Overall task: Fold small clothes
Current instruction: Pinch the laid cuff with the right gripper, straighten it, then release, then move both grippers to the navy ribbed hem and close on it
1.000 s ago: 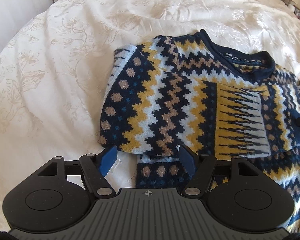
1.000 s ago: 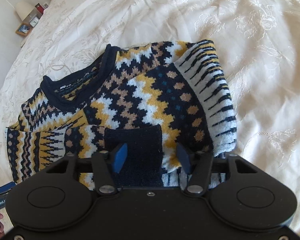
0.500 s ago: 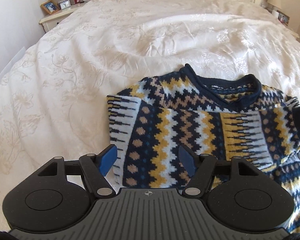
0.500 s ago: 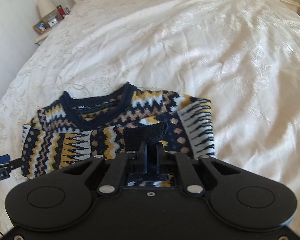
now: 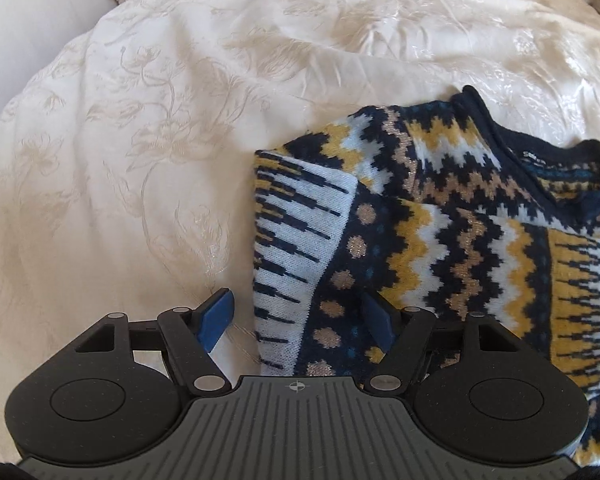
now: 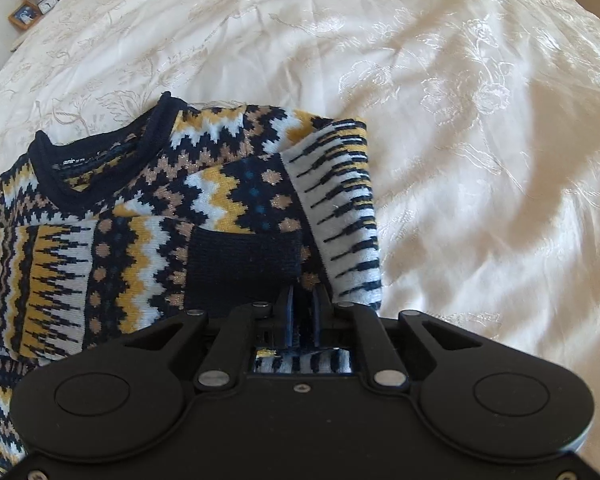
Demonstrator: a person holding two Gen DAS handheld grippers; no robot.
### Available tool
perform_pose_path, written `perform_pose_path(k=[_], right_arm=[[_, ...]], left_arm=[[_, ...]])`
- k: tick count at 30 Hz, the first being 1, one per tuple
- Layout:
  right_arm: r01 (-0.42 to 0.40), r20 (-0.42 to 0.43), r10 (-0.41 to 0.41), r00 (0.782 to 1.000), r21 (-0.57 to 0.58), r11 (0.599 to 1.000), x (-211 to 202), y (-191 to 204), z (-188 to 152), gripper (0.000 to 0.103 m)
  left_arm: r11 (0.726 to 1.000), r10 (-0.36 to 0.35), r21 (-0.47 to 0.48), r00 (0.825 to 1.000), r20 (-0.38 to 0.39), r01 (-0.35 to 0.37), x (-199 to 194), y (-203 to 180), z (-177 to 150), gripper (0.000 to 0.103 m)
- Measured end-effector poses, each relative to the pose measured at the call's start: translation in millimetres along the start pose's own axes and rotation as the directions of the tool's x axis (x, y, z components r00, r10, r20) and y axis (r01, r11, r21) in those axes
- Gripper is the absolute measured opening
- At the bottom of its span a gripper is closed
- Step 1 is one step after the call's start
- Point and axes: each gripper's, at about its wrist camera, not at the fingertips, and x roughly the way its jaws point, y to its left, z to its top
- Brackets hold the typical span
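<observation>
Half a second ago both cameras sat farther back from the patterned sweater (image 6: 204,216); now both are closer, and it fills more of each view. The right gripper (image 6: 302,312) stays pinched together on the sweater's navy cuff (image 6: 244,264). The left gripper (image 5: 296,316) hangs spread apart over the sweater's folded left edge, on the cream bedspread (image 5: 132,152)

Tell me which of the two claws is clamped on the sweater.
The right claw: its blue fingers are pressed together on the sweater at the navy cuff. The left claw is spread wide open, one finger over the bedspread, gripping nothing.
</observation>
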Motion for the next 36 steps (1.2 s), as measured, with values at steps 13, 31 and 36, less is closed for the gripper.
perform_pose_path(k=[13, 31, 36], right_arm=[[0.013, 0.105, -0.013, 0.994, -0.003, 1.0, -58, 0, -30, 0.077], [0.015, 0.026, -0.015, 1.0, 0.0, 1.0, -103, 6, -169, 0.09], [-0.021, -0.001, 0.021, 1.0, -0.049, 0.999, -106, 5, -196, 0.096]], left_arm=[[0.999, -0.038, -0.009, 0.999, 0.008, 0.038, -57, 9, -42, 0.069], [0.984, -0.146, 0.096, 0.988, -0.056, 0.151, -112, 15, -166, 0.069], [0.985, -0.146, 0.081, 0.987, -0.073, 0.152, -124, 13, -201, 0.069]])
